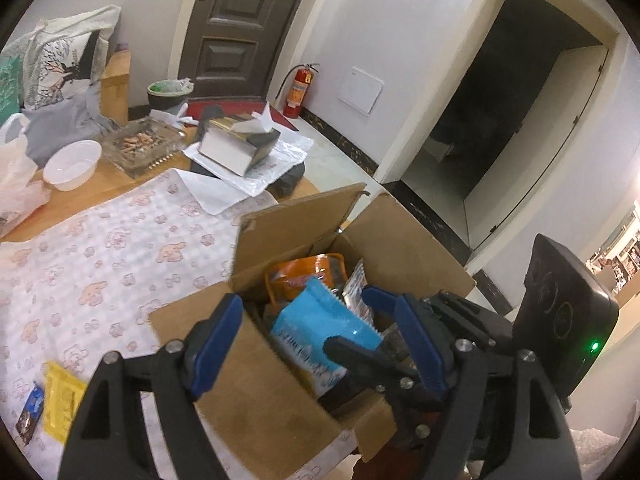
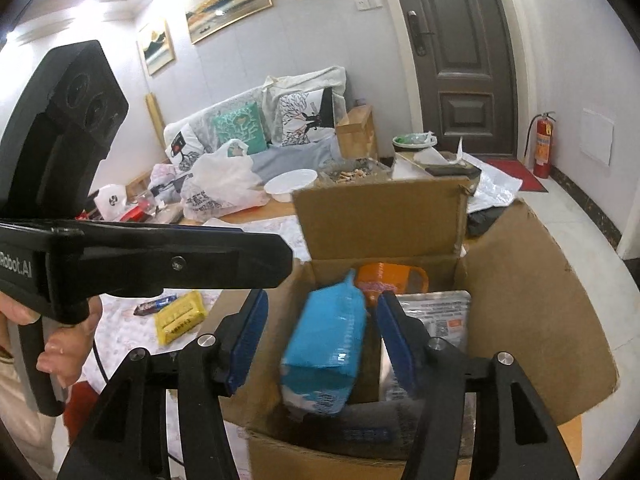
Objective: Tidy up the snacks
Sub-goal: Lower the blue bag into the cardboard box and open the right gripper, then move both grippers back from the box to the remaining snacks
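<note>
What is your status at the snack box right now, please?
Both grippers open, left, right. Blue plastic snack packet loose between right pads, inside brown cardboard box. Yellow packet waits on cloth. Nothing in the way.

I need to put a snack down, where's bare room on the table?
The patterned cloth is bare between the box, the white bowl and the yellow packet. The far edge around the ashtray and tissue box is crowded.
</note>
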Tool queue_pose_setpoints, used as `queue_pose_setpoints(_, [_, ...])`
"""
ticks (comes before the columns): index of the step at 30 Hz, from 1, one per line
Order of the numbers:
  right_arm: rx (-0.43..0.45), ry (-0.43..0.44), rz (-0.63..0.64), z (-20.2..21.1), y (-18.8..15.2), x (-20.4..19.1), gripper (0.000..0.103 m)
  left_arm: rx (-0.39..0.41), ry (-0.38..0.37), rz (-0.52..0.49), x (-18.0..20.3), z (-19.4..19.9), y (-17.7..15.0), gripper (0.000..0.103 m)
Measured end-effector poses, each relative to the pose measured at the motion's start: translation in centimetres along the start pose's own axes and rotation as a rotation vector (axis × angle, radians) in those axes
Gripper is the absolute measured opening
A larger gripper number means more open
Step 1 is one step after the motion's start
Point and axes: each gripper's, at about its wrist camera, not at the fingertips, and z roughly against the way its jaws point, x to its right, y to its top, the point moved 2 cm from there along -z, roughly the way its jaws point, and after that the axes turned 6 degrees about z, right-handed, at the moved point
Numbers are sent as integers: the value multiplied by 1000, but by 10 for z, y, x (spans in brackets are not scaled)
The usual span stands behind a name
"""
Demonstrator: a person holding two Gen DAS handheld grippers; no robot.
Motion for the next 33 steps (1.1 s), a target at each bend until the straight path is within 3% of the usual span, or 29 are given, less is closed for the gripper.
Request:
queue_pose_setpoints(6, [28,34,65,6,13,-40,54,76,55,19,-27,52,-13,76])
queue_pose_setpoints(10, [15,95,118,-3,18,-84,54,128,150,36,-62,94,-32,76])
queue_pose_setpoints(22, [-142,224,197,-86,6,-214,55,183,310,148,-191,165,-99,76])
queue_pose_setpoints(27, [-250,239,154,-134,-10,-238,66,170,377,137,-229,162,-113,76])
queue_pose_setpoints(33, [-353,221,107,-179,-27,-241,71,100,338,186,-278,131,-124,58])
